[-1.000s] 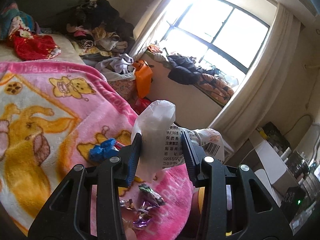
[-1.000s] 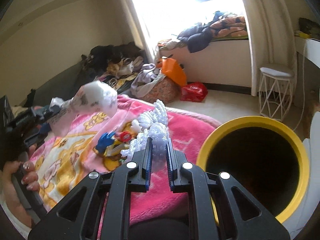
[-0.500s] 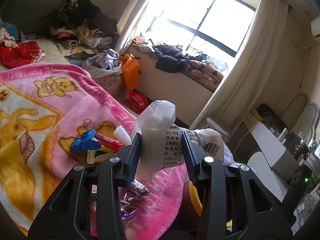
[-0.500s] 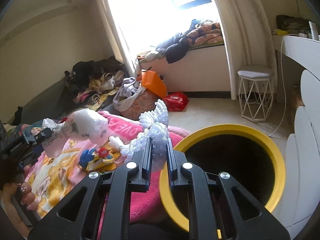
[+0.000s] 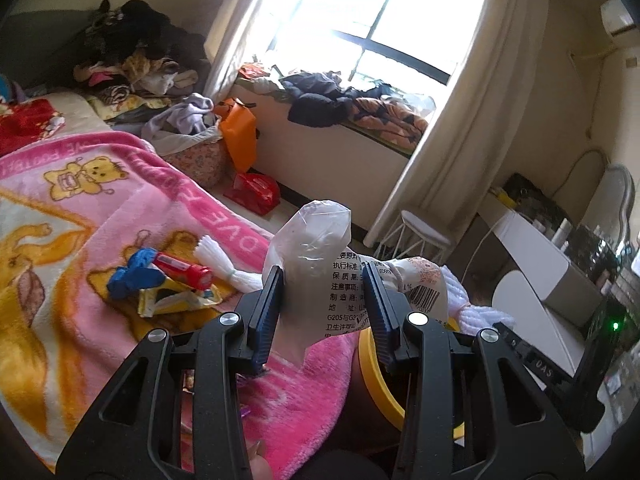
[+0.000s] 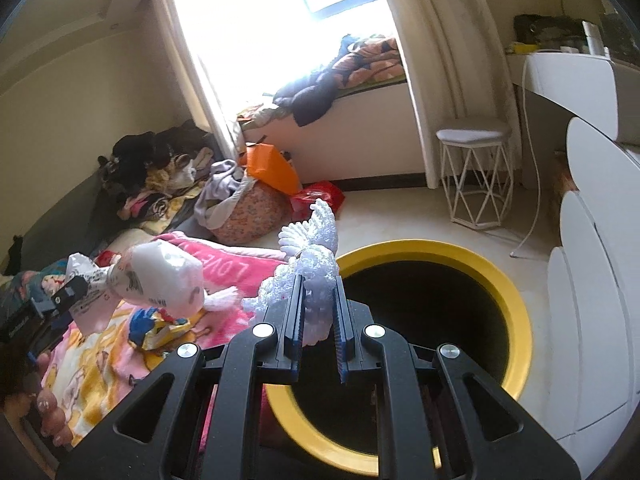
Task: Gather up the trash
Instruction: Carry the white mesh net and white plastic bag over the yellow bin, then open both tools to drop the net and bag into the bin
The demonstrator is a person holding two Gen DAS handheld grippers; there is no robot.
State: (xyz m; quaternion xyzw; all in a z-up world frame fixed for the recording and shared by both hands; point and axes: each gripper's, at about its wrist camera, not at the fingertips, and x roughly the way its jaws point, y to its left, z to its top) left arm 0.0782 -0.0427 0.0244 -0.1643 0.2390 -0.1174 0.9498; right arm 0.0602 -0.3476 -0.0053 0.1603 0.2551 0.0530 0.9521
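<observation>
Left wrist view: to the left of the left hand-held gripper [image 5: 323, 298], a blue wrapper [image 5: 134, 269], a red tube [image 5: 184, 271] and a yellow packet [image 5: 176, 298] lie on the pink blanket [image 5: 80, 184] of the bed. The left hand-held gripper itself is clamped on a white plastic bag [image 5: 316, 264] with printed text and a barcode, held above the blanket's edge; the yellow-rimmed bin [image 5: 374, 376] shows just below and right of its fingers. In the right wrist view, the right hand-held gripper [image 6: 318, 320] is closed on a piece of white foam netting [image 6: 314, 256], poised over the near rim of the bin [image 6: 516, 308], whose dark mouth lies ahead and to the right. The step in hand looks like the drop: the right jaws should part over the opening, then the bag should be carried rightward over it.
</observation>
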